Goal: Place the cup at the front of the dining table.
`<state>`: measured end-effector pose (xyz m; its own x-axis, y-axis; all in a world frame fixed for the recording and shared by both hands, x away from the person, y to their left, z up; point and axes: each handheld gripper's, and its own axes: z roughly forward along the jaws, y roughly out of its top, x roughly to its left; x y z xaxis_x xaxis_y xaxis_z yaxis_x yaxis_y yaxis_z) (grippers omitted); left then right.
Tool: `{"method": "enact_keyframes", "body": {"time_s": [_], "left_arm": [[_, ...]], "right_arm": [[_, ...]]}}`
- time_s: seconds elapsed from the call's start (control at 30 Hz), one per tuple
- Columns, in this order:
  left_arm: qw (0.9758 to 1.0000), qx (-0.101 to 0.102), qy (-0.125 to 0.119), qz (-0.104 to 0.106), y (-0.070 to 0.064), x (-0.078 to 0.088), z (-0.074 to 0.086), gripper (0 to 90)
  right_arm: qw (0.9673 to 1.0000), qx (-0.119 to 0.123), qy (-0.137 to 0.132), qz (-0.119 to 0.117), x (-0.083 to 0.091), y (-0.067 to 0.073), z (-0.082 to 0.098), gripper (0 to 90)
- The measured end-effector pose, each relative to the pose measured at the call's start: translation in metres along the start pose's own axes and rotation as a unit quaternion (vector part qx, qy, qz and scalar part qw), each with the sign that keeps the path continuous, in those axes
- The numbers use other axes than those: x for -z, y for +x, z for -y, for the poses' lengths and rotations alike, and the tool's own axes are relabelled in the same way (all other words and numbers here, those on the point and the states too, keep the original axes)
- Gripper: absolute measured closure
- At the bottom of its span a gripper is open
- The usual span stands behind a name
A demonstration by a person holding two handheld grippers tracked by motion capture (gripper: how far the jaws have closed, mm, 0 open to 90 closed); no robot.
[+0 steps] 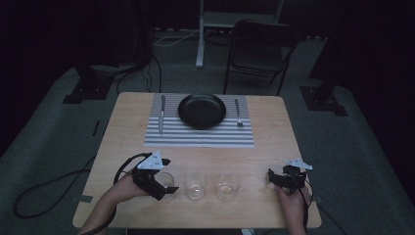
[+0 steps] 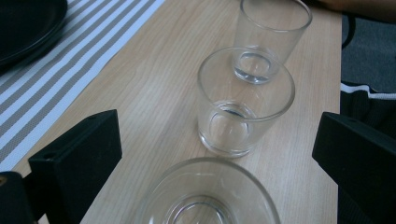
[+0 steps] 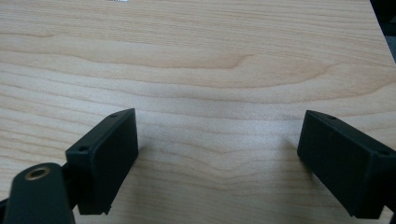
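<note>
Three clear empty glasses stand in a row near the table's front edge: the left glass (image 1: 167,180), the middle glass (image 1: 195,184) and the right glass (image 1: 228,187). My left gripper (image 1: 169,175) is open, one jaw on each side of the left glass and neither touching it. In the left gripper view that glass (image 2: 208,198) sits low between the wide-apart jaws of the left gripper (image 2: 219,140), with the middle glass (image 2: 245,105) and the far glass (image 2: 271,37) lined up beyond. My right gripper (image 1: 272,178) rests open to the right of the row; the right gripper (image 3: 219,140) has bare wood between its jaws.
A grey striped placemat (image 1: 195,137) lies at the far half of the wooden table (image 1: 274,147), with a black plate (image 1: 201,110), a knife (image 1: 162,113) at its left and a fork (image 1: 238,113) at its right. A folding chair (image 1: 259,54) stands beyond the table.
</note>
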<state>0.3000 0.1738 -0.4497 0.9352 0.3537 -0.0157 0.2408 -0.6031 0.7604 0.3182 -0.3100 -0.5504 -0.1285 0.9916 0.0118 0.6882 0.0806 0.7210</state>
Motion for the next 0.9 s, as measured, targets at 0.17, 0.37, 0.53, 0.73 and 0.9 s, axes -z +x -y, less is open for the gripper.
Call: {"method": "enact_keyframes", "body": {"time_s": [0.17,0.37,0.53,0.73,0.9], "left_arm": [[0.9999,-0.006,0.009,0.008,-0.002,-0.007,-0.005,1.8],[0.9995,-0.019,0.024,0.008,-0.005,-0.015,-0.009,1.7],[0.9985,-0.027,0.046,0.012,-0.006,-0.023,-0.014,1.7],[0.9977,-0.036,0.054,0.016,-0.007,-0.027,-0.021,1.7],[0.9965,-0.046,0.068,0.019,-0.009,-0.034,-0.027,1.7]], "right_arm": [[1.0000,0.000,0.000,0.000,0.000,0.000,0.000,11.8],[1.0000,0.000,0.000,0.000,0.000,0.000,0.000,11.8],[1.0000,0.000,0.000,0.000,0.000,0.000,0.000,11.8],[1.0000,0.000,0.000,0.000,0.000,0.000,0.000,11.8],[1.0000,0.000,0.000,0.000,0.000,0.000,0.000,11.8]]}}
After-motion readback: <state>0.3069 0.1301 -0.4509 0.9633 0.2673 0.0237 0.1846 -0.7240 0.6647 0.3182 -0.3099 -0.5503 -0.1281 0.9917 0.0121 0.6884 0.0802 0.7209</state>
